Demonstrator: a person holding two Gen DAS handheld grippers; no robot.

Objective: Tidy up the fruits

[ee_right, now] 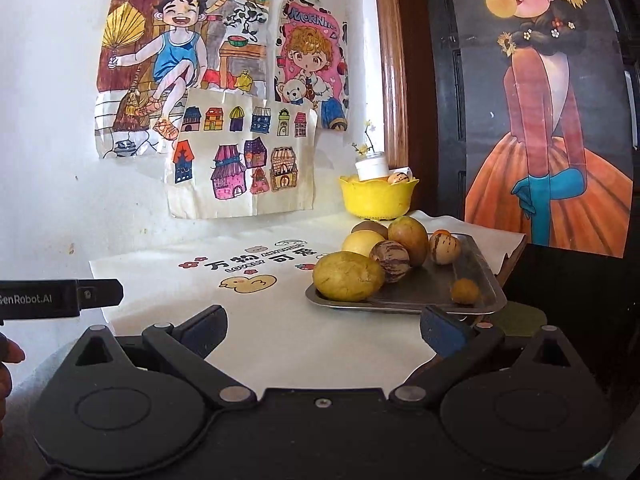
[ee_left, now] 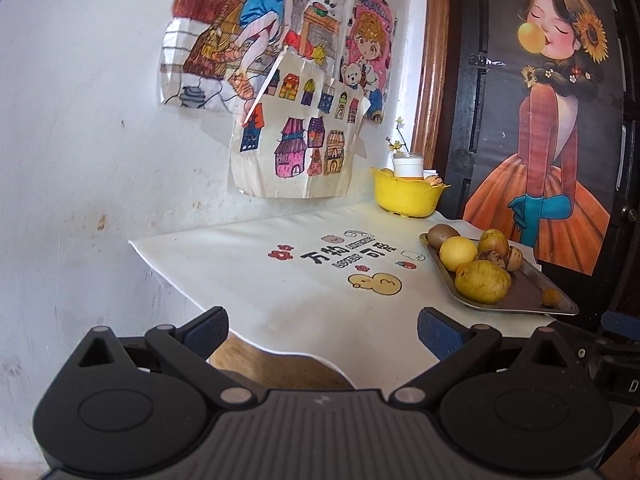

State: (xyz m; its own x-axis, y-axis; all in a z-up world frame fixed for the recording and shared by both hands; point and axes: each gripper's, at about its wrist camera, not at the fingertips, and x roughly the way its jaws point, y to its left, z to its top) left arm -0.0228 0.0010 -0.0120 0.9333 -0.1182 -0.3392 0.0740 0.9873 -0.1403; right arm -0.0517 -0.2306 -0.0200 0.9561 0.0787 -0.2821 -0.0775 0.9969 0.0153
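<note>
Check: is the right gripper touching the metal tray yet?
Cannot tell. In the right wrist view the right gripper is open, one finger overlapping the metal tray rim.

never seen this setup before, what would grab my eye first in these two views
Most striking is the metal tray heaped with yellow, green and striped fruit, on the right side of the white printed tablecloth. Behind it, by the wall, a bright yellow bowl already holds some fruit. Colourful drawings cover the wall, and both grippers, left and right, hover with jaws wide and empty.
</note>
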